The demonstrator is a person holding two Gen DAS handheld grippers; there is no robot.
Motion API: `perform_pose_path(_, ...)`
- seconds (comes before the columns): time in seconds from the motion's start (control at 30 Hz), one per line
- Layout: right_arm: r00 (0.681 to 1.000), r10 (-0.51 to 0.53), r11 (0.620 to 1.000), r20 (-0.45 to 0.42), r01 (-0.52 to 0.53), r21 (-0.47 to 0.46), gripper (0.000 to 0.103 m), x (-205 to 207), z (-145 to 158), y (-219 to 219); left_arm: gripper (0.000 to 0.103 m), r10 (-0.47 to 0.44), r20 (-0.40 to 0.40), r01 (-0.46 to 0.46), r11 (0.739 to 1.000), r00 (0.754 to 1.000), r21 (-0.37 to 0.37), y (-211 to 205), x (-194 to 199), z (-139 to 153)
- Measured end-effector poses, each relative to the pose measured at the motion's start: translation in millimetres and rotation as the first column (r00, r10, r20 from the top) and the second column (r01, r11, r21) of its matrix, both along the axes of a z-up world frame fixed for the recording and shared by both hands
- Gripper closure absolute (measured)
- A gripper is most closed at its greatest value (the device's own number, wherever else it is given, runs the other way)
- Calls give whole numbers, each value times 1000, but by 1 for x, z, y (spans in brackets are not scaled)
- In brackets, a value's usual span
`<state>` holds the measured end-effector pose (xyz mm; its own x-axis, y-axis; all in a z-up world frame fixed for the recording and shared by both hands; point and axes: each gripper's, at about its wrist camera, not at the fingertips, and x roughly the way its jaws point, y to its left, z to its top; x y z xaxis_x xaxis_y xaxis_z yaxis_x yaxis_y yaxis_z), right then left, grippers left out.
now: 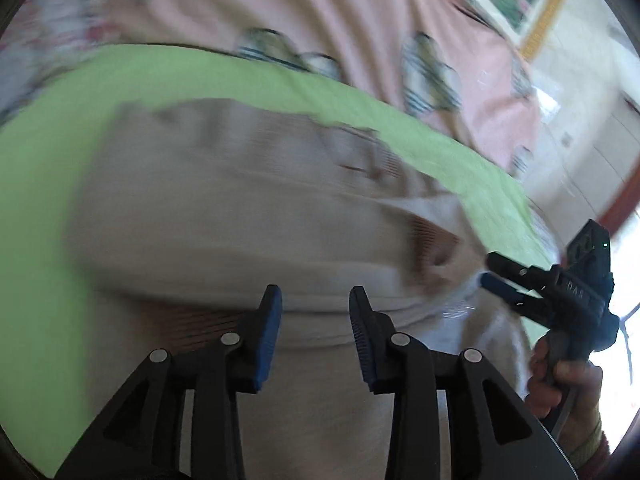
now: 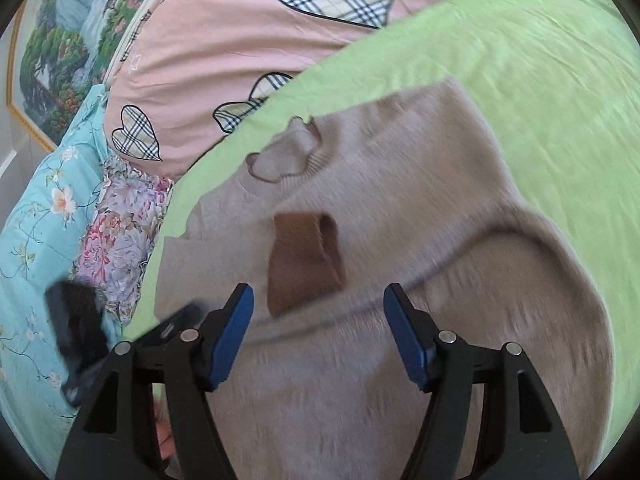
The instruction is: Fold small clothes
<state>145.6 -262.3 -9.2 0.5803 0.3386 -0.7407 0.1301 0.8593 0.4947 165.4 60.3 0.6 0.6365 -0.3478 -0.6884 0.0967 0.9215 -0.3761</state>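
Left gripper [image 1: 316, 300]: jaws partly apart, blue pads clear of the cloth, nothing pinched. It hovers low over the near part of the beige sweater [image 1: 248, 216]. The left wrist view is heavily smeared, so fine contact cannot be judged there.

Right gripper [image 2: 318, 296]: jaws spread wide, nothing between the pads. It hangs over the sweater just below the brown patch [image 2: 306, 258]. In the left wrist view the same tool shows at the right edge, held by a hand [image 1: 560, 376], with its tips at a raised fold of knit.

The sweater lies on the green sheet [image 2: 520, 60], collar [image 2: 286, 156] toward the pink quilt [image 2: 240, 40], 1 layer already turned over the body. Floral pillow [image 2: 120, 220] sits at the sheet's far edge.

Risks, as judged:
- Both tools are empty, so the turned layer is unrestrained; springy knit may slide back and open the fold.
- A regrasp from this height may catch 2 layers instead of 1, dragging the whole garment across the sheet.
- The 2 tools sit close together on 1 side; a quick reach could knock them or rumple the fold line.
- A grab near the patch or collar may skew the fold.
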Motion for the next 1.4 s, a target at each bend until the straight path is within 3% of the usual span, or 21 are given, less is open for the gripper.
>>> perform_pose_path(0.1,999,3,1000,-38,-3,-15,35,26,-18,2,67,180,-16,-180,984,984,17,56,-17,-2)
perform_pose_path(0.17,998,14,1000,-67,-15,-11,35,40,-31,6,67,236,-62,-236,972,970,0,88,-15,-11)
perform_pose_path(0.27,996,50,998,-68,-52,-21,38,49,-46,16,67,266,-102,-263,964,959,43,104,-3,-26)
perform_pose_path(0.33,993,91,995,-72,-93,-29,93,52,-49,24,67,262,-114,-257,965,958,50,107,6,-34)
perform_pose_path(0.37,992,101,994,-79,-104,-28,96,53,-48,26,67,262,-116,-258,965,958,49,107,12,-37)
perform_pose_path(0.5,994,103,994,20,-102,-30,96,40,-10,20,67,246,-96,-239,968,964,78,96,41,-35)
perform_pose_path(0.6,991,37,999,132,-37,-2,96,23,27,-3,69,286,-86,-273,952,954,136,86,58,-34)
perform_pose_path(0.7,990,-21,1000,139,24,-19,96,18,47,-31,67,319,-69,-309,943,945,125,84,58,-32)
perform_pose_path(0.87,997,-59,998,54,61,-26,96,17,24,-52,67,367,-65,-357,925,928,133,83,47,-32)
perform_pose_path(1.03,996,-73,997,58,75,-27,96,19,21,-54,67,386,-66,-377,918,920,120,86,41,-31)
perform_pose_path(1.17,998,-27,989,57,35,-141,96,26,19,-44,65,396,-67,-385,913,916,131,84,42,-32)
perform_pose_path(1.33,998,-47,985,-50,38,-171,96,29,-17,-54,64,383,-71,-374,920,921,113,87,44,-37)
perform_pose_path(1.4,995,-42,974,-94,20,-224,97,31,-29,-53,64,378,-72,-369,922,923,115,87,45,-37)
